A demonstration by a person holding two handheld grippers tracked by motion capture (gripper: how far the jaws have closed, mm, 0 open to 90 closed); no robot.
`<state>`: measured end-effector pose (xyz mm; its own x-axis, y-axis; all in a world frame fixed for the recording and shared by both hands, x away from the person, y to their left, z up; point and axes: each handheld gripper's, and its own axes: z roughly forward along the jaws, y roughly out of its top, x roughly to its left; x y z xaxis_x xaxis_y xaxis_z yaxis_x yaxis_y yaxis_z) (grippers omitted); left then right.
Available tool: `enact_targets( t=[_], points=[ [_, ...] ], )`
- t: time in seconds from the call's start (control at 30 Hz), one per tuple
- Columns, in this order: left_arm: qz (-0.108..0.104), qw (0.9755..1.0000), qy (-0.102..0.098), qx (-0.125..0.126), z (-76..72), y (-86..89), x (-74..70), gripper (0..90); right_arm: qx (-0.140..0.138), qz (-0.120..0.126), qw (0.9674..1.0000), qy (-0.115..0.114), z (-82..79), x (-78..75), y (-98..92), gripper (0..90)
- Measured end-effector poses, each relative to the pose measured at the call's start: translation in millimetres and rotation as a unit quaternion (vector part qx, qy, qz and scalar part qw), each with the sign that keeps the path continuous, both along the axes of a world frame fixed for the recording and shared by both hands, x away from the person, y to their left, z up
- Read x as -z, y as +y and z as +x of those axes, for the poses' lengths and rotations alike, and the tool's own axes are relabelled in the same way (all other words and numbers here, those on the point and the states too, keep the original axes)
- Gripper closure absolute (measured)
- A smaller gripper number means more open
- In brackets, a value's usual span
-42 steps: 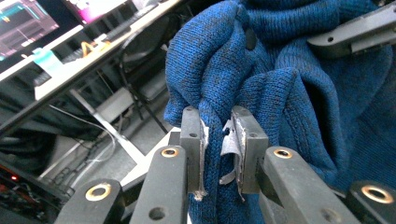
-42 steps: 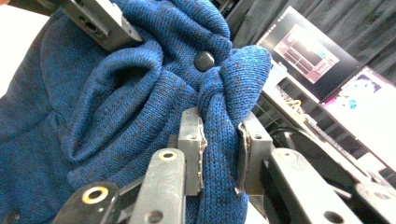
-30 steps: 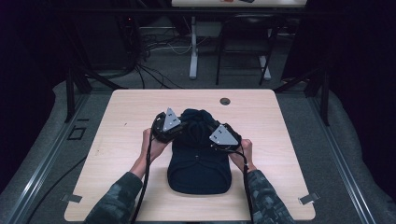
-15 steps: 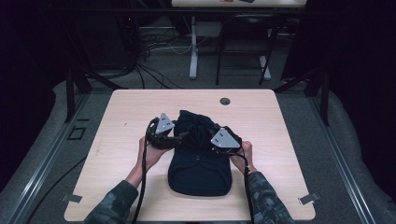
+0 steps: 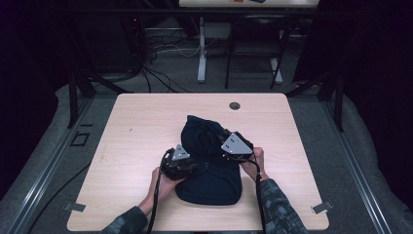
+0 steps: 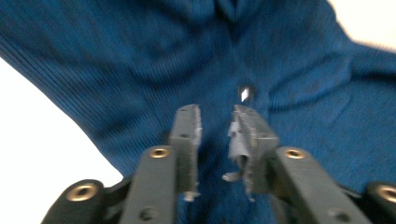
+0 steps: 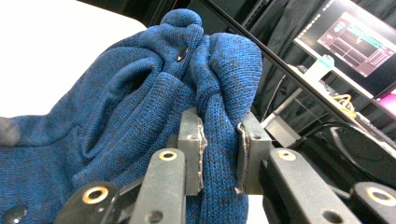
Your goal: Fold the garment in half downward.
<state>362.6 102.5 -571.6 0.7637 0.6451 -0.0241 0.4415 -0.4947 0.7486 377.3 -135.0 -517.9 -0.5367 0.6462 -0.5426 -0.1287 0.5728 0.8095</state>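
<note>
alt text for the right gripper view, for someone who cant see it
The right gripper is clamped on a bunched fold of a blue knitted garment, which rises in a lump between its two black jaws. A white tabletop lies behind on the left, and a lit monitor glows at the upper right.

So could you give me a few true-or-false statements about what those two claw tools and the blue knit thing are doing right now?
1. The right gripper has a bunched fold of the blue knit garment clamped between its jaws. True.
2. The left gripper grips the cloth as well. False: its jaws stand apart over the fabric, near a small button, with nothing between them.
3. The garment lies on a light wooden table. True.
4. The garment is spread out flat. False: its far part is bunched up and lifted.
5. A round hole sits near the table's far edge. True.
</note>
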Motion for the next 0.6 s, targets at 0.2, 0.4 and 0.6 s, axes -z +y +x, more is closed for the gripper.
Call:
enact_targets(
  t=[0.2, 0.4, 0.6],
  points=[
    [0.015, 0.9996, -0.009, -0.024, -5.4, -4.2, 6.4, 89.0, -0.007, 0.004, 1.0000, 0.000, -0.1, -2.4, -3.1, 75.1],
    [0.037, 0.9968, -0.040, -0.058, -9.1, -14.6, 9.0, 90.0, -0.020, 0.015, 0.9997, 0.000, -5.2, -9.1, -6.1, 74.9],
    [0.030, 0.9937, -0.054, -0.093, -3.2, -22.4, 12.5, 90.0, -0.024, 0.029, 0.9992, 0.011, -7.9, -14.6, -15.2, 74.9]
  ],
)
